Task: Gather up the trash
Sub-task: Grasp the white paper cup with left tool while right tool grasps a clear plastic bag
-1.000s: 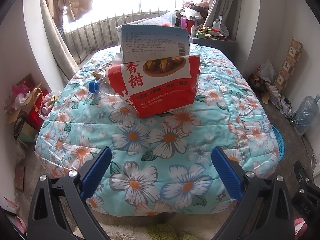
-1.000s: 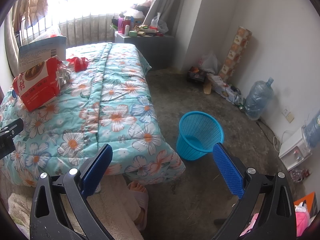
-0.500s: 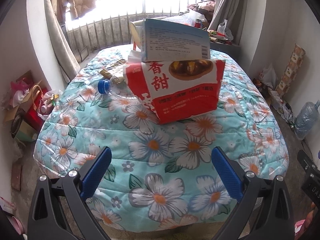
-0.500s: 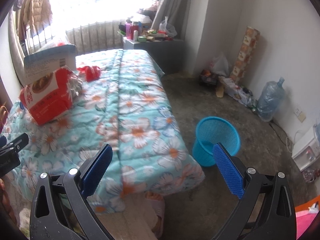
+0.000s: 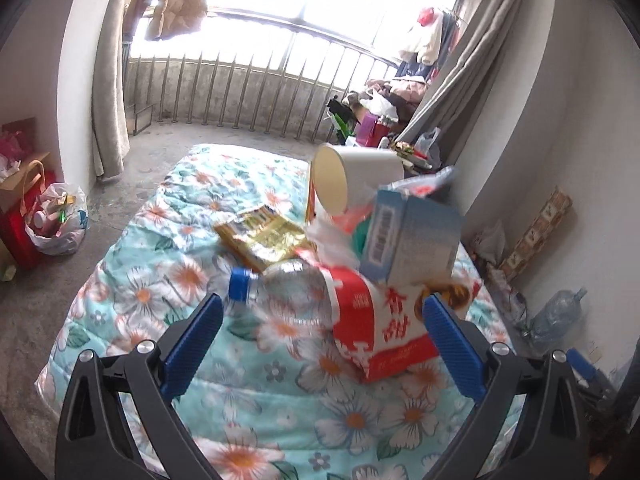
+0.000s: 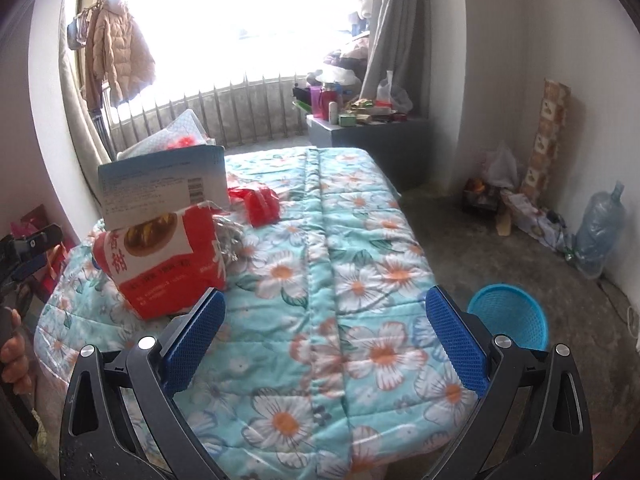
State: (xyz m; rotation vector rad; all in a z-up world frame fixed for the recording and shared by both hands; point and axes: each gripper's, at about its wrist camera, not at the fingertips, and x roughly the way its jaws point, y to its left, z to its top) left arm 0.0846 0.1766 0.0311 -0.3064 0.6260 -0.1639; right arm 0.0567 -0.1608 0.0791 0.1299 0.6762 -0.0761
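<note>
Trash pile (image 5: 360, 264) sits mid-bed (image 5: 248, 400); both grippers' fingers released, empty. Left gripper (image 5: 320, 332) should centre on bottle (image 5: 280, 284) before closing. Bin (image 6: 508, 320) stands beside bed.

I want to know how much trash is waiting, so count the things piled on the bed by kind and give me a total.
Plastic bottle: 1
Paper cup: 1
Blue-and-white box: 1
Red snack bag: 1
Gold wrapper: 1
Red plastic bag: 1
Crinkled silver wrapper: 1
Total: 7 that can be told apart; more scraps may be hidden in the pile.
</note>
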